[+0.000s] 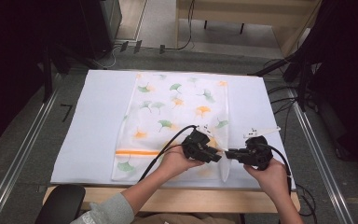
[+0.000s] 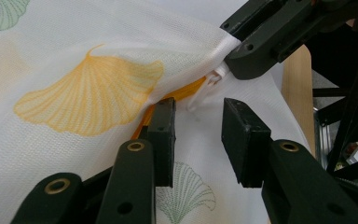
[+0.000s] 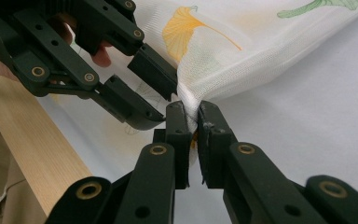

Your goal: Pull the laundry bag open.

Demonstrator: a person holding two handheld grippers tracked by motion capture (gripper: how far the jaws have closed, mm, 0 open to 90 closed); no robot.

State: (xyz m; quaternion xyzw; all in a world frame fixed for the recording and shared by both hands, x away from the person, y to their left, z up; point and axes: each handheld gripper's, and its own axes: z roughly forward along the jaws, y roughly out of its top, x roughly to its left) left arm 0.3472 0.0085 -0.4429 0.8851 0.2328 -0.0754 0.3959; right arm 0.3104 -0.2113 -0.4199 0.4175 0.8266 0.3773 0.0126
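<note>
High view: a leaf-print mesh bag (image 1: 172,123) lies lengthwise on the white surface (image 1: 98,116), both grippers meeting at its near right corner. Left gripper view: the left gripper (image 2: 198,135) gapes just short of the white zipper pull (image 2: 205,88). Right gripper view: the right gripper (image 3: 192,122) pinches that corner.

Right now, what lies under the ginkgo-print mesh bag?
The white table cover lies under the mesh bag. The right claw pinches its corner; whatever is inside is hidden.
</note>
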